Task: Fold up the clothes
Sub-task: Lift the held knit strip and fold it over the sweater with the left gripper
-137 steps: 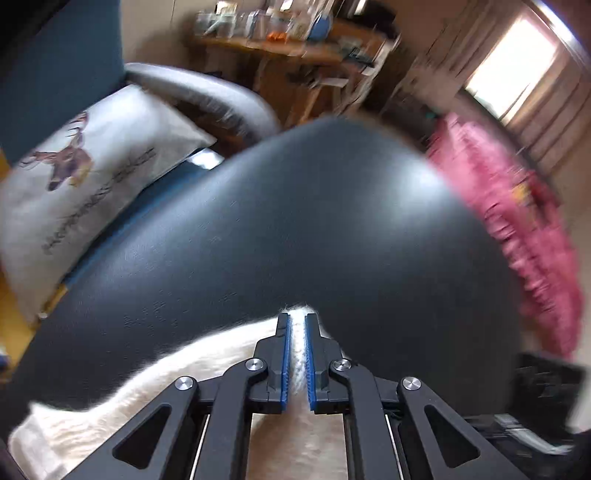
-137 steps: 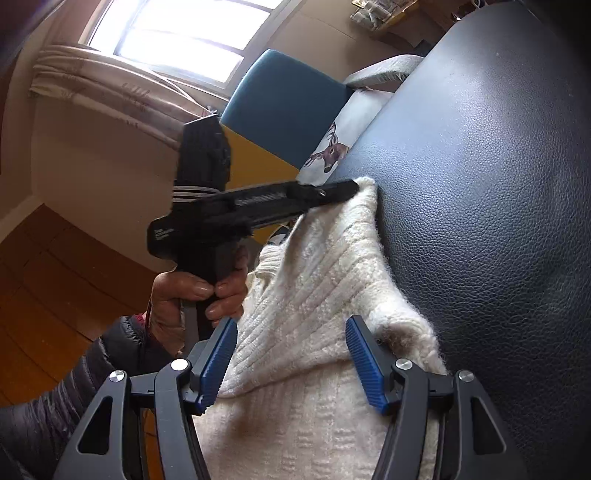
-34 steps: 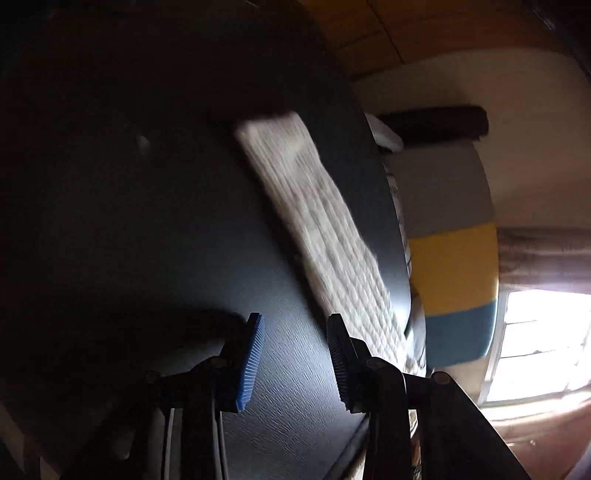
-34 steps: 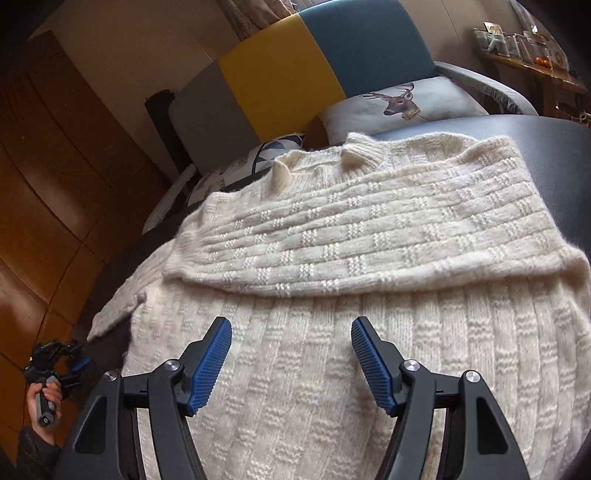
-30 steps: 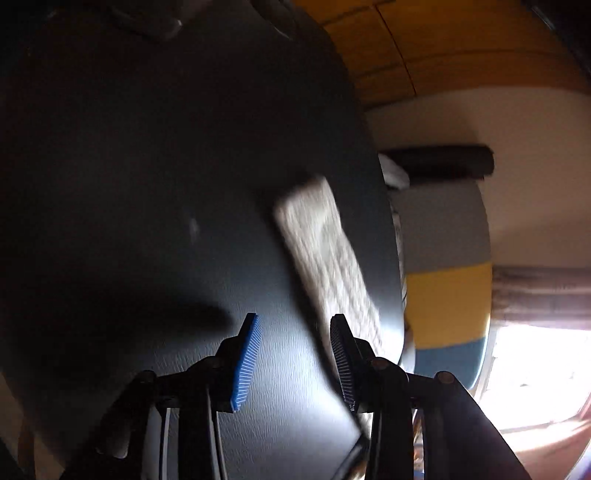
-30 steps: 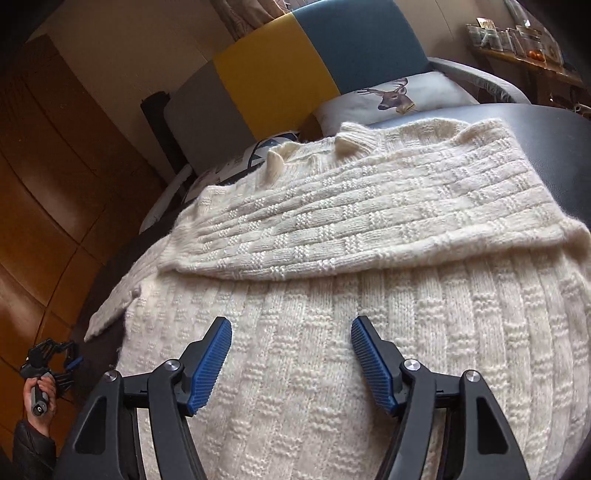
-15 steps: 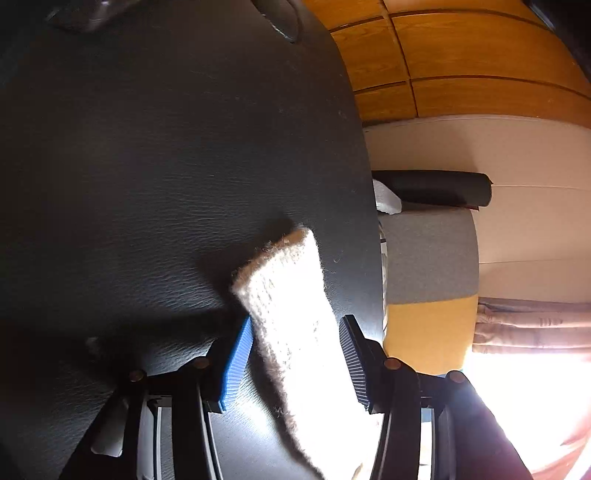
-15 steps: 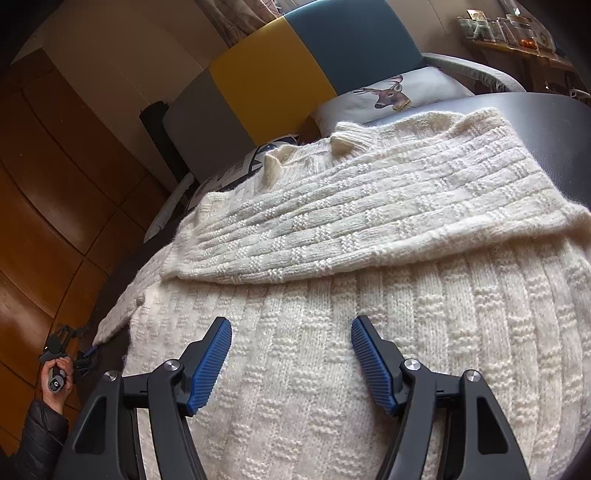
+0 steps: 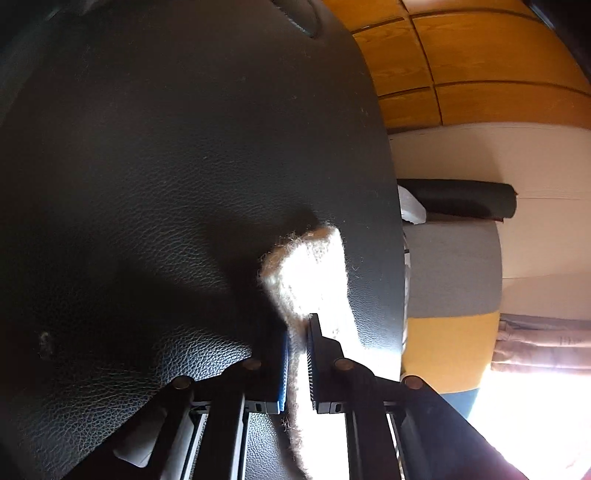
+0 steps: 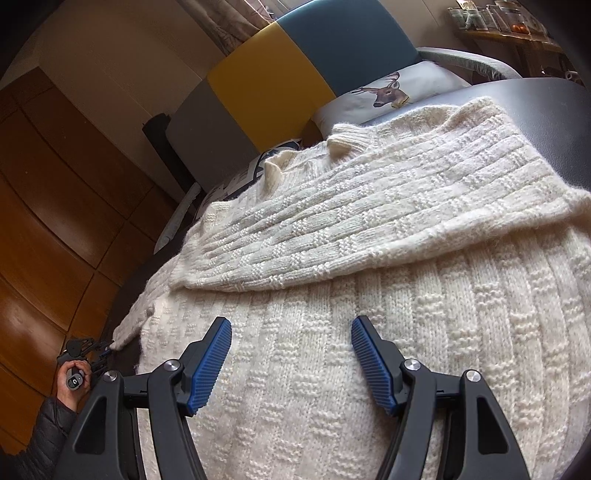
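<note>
A cream knitted sweater [image 10: 369,295] lies spread on a black leather table [image 9: 166,184]. One sleeve [image 10: 388,206] is folded across its chest. The other sleeve's cuff [image 9: 310,266] sticks out flat on the leather, and my left gripper [image 9: 297,350] is shut on it just behind the cuff end. In the right wrist view that gripper [image 10: 101,349] appears small at the far left, held by a hand [image 10: 74,380], touching the sleeve tip. My right gripper [image 10: 291,354] hovers open over the sweater's lower body, nothing between its fingers.
Behind the table stands a sofa in grey, yellow and blue [image 10: 266,88] with a deer-print cushion [image 10: 391,92]. Wooden wall panels [image 10: 44,206] fill the left. A cluttered shelf [image 10: 495,22] is at the far right. A dark rolled mat [image 9: 458,199] leans by the sofa.
My left gripper came up to the sleeve cuff and shut on it; half a second ago it was open around it. The right gripper stayed open over the sweater.
</note>
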`<state>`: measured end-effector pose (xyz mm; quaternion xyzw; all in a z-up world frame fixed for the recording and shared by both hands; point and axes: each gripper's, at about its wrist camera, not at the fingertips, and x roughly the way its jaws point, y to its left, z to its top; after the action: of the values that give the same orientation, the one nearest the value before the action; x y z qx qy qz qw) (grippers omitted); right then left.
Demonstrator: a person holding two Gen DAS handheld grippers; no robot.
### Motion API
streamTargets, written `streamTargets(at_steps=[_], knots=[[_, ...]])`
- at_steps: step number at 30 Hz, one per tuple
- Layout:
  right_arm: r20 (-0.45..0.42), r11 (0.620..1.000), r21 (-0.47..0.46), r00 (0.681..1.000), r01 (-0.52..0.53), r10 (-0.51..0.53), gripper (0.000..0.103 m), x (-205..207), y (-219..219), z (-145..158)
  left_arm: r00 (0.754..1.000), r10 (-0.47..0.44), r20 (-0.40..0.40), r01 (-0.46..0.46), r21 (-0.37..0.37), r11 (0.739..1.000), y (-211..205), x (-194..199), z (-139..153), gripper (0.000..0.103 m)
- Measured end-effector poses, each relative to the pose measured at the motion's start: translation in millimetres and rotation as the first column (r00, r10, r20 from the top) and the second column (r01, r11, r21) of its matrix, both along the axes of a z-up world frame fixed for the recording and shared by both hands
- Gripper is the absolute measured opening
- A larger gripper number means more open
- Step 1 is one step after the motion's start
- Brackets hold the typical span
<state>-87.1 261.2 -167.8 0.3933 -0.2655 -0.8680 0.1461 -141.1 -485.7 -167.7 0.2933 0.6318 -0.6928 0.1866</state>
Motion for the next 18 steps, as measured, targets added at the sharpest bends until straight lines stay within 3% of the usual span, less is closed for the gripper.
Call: streamTargets(at_steps=[2, 9, 13, 18], knots=[[0.000, 1.000, -0.001, 1.000, 0.002, -0.002, 0.070, 0, -1, 0, 1.000, -0.023, 0.002, 0.023, -0.024, 0.999, 2, -3, 6, 0.008], [0.000, 1.000, 0.002, 1.000, 0.002, -0.002, 0.070, 0, 0, 0, 0.979, -0.164, -0.122, 0.156, -0.075, 0.985, 37, -24, 52, 0.008], [0.000, 1.000, 0.001, 1.000, 0.001, -0.001, 0.070, 0, -1, 0, 0.943, -0.297, -0.150, 0.287, -0.085, 0.954, 104, -48, 67, 0.008], [-0.004, 1.000, -0.019, 1.000, 0.002, -0.002, 0.070, 1, 1, 0, 0.872, -0.454, -0.183, 0.442, -0.104, 0.891, 187, -79, 85, 0.008]])
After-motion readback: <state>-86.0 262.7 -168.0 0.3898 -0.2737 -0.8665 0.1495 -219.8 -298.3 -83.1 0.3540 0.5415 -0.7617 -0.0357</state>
